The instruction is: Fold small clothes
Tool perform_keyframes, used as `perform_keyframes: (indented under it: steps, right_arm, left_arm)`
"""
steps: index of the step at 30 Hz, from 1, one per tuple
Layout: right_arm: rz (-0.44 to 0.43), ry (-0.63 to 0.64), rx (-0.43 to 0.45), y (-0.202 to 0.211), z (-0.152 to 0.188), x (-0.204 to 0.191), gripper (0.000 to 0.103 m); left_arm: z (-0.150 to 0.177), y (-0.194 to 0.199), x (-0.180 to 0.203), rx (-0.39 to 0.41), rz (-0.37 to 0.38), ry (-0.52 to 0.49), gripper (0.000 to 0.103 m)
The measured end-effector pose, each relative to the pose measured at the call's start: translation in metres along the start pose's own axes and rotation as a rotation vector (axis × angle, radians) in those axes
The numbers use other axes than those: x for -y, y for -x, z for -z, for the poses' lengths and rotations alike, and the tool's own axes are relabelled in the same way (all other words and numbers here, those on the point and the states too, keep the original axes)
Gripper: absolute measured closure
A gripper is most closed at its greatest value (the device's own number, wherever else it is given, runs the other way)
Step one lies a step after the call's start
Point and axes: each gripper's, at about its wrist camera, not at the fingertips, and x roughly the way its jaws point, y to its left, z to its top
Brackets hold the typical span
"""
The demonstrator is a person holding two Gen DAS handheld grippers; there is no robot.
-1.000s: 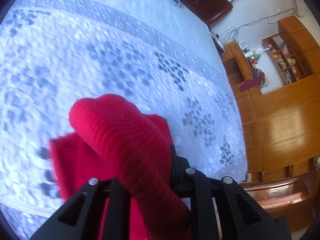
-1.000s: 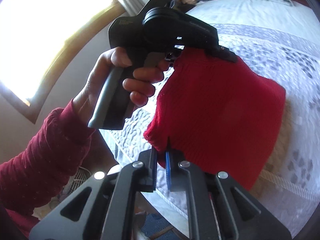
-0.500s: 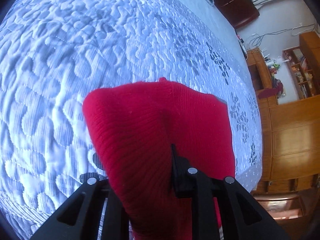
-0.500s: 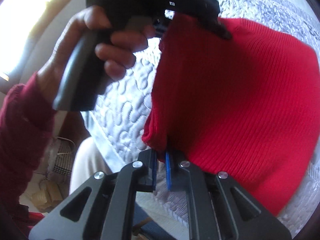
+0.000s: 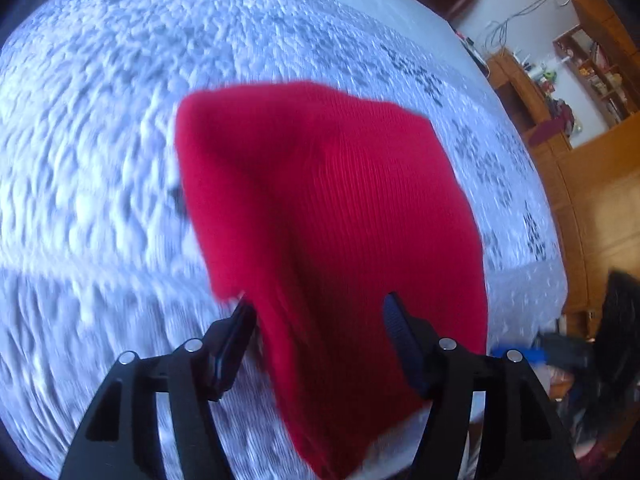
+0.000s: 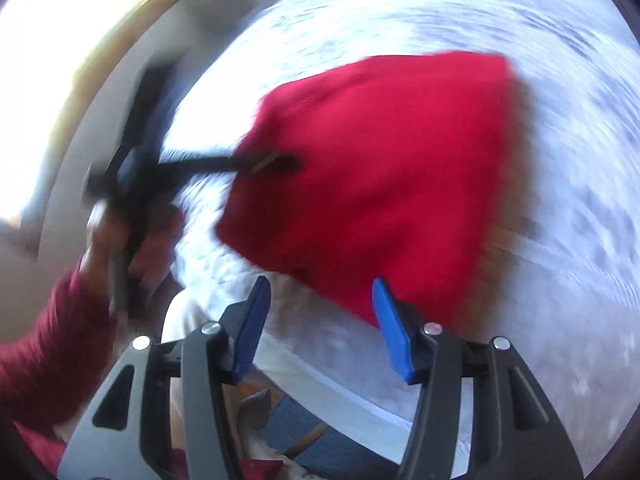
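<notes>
- Left wrist view: the left gripper [image 5: 316, 312] has just spread its jaws, releasing the red knit garment [image 5: 328, 200], which now drapes loosely between them onto the white quilted bed [image 5: 100, 120].
- Right wrist view: the right gripper [image 6: 320, 300] has likewise just opened; its jaws are empty, the garment lying just beyond them. The fold looks laid down.

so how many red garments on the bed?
1: the red knit garment lying on the white quilt, just ahead of both open grippers. Others could be out of frame.
</notes>
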Motion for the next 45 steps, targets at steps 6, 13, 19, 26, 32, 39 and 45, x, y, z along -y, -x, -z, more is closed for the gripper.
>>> perform_keyframes:
  steps: [6,13,19,26,32,39,45]
  right_arm:
    - [-0.022,-0.196,-0.03,0.0,0.013,0.048,0.046]
    - [-0.007,-0.216,-0.07,-0.029,0.007,0.047,0.081]
    - [-0.012,-0.172,-0.022,0.008,0.011,0.059,0.093]
    - [0.029,-0.167,-0.093,-0.021,0.027,0.071,0.093]
    - [0.055,-0.15,-0.102,-0.036,0.028,0.065,0.089]
    - [0.07,-0.095,-0.035,0.003,-0.001,0.062,0.081]
    - [0.136,-0.001,0.018,0.011,-0.067,0.046,0.081]
  left_arm:
    - [0.033,0.006,-0.003,0.029,-0.003,0.05,0.051]
    - [0.033,0.007,0.0,0.03,0.014,0.11,0.066]
    - [0.034,0.012,0.009,0.025,-0.007,0.069,0.071]
    - [0.046,-0.003,-0.005,0.007,-0.013,0.072,0.071]
    - [0.046,-0.001,-0.001,0.002,-0.03,0.039,0.07]
    - [0.024,0.038,0.005,0.079,-0.208,0.001,0.043]
    - [-0.029,0.061,0.02,0.235,-0.12,0.074,0.043]
